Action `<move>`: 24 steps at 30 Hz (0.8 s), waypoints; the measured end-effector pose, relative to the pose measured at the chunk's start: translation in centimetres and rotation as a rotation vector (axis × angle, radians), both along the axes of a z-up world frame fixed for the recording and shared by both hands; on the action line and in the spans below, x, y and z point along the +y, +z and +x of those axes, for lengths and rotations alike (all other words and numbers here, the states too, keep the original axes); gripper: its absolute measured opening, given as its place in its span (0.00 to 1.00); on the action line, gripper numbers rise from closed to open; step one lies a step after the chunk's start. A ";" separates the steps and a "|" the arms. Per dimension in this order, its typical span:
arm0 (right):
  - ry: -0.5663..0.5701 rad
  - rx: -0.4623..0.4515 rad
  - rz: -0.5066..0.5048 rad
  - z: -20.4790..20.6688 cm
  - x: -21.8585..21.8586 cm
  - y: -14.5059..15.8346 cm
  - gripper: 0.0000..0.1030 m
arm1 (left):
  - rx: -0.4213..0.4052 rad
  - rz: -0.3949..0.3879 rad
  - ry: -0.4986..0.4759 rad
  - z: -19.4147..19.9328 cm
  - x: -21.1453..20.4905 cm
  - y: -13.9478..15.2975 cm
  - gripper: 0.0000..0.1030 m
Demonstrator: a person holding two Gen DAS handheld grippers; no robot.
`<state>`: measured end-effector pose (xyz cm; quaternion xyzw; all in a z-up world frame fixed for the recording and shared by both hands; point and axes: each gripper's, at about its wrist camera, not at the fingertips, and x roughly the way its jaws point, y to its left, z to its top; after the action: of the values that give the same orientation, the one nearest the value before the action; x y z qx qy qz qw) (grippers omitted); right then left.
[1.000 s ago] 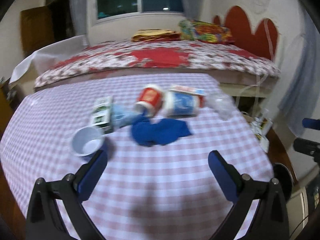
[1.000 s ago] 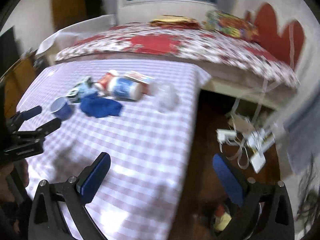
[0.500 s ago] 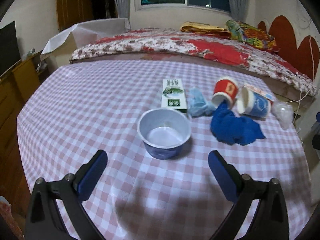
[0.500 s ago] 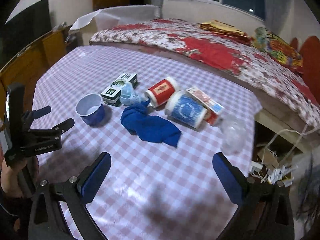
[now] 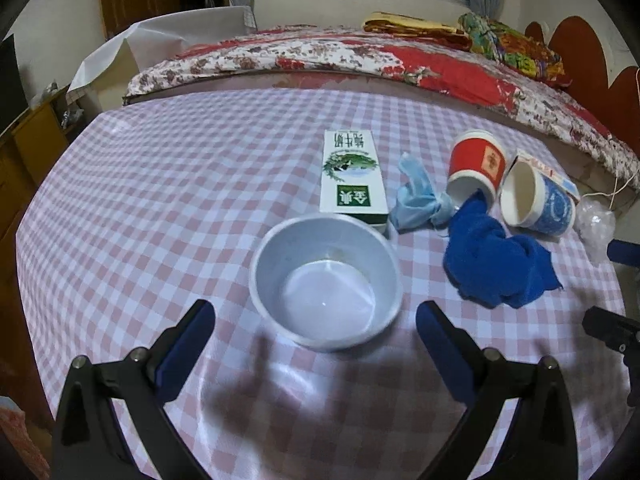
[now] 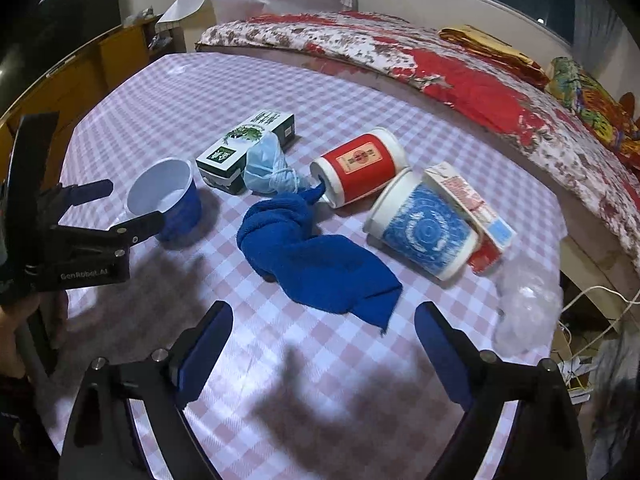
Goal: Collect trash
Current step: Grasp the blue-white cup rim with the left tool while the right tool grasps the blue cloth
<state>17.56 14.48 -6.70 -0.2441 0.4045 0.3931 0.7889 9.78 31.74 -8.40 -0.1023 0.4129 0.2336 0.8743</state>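
Observation:
Trash lies on a pink-checked table (image 5: 160,200). A blue cup (image 5: 326,288) with a white inside stands upright just ahead of my open left gripper (image 5: 314,320), untouched. Behind it lie a green-and-white carton (image 5: 352,176) and a crumpled pale-blue mask (image 5: 420,200). A red paper cup (image 6: 360,168), a blue-patterned cup (image 6: 424,232) and a flattened red-and-white carton (image 6: 468,200) lie on their sides. My right gripper (image 6: 323,316) hovers at the near end of a blue cloth (image 6: 316,256). Its jaws are closing, wide apart, with the pads off the cloth.
A clear plastic wrapper (image 6: 524,308) lies at the table's right edge, with cables on the floor beyond. A bed (image 5: 360,52) with a floral cover runs along the far side. A wooden cabinet (image 6: 80,76) stands to the left. A hand holds the left gripper (image 6: 120,208).
Both grippers came down and closer to the table. The left swung over to the blue cup; the right moved from the table's right edge to the blue cloth, its jaws slightly narrower.

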 end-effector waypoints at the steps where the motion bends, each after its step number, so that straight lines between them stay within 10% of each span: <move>1: 0.004 0.003 0.001 0.1 0.3 -0.2 0.91 | 0.005 -0.005 -0.001 0.1 0.2 -0.1 0.98; 16: 0.048 0.039 -0.018 2.3 4.7 -3.6 0.88 | 0.048 -0.037 -0.030 2.4 1.5 -2.9 0.96; 24: 0.069 0.079 -0.044 3.3 7.2 -6.0 0.82 | 0.023 -0.055 -0.035 2.6 2.2 -3.4 0.78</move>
<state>20.88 21.65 -12.75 -0.2594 0.4353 0.4205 0.7526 12.38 33.97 -11.76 -0.1162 0.4310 0.2078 0.8703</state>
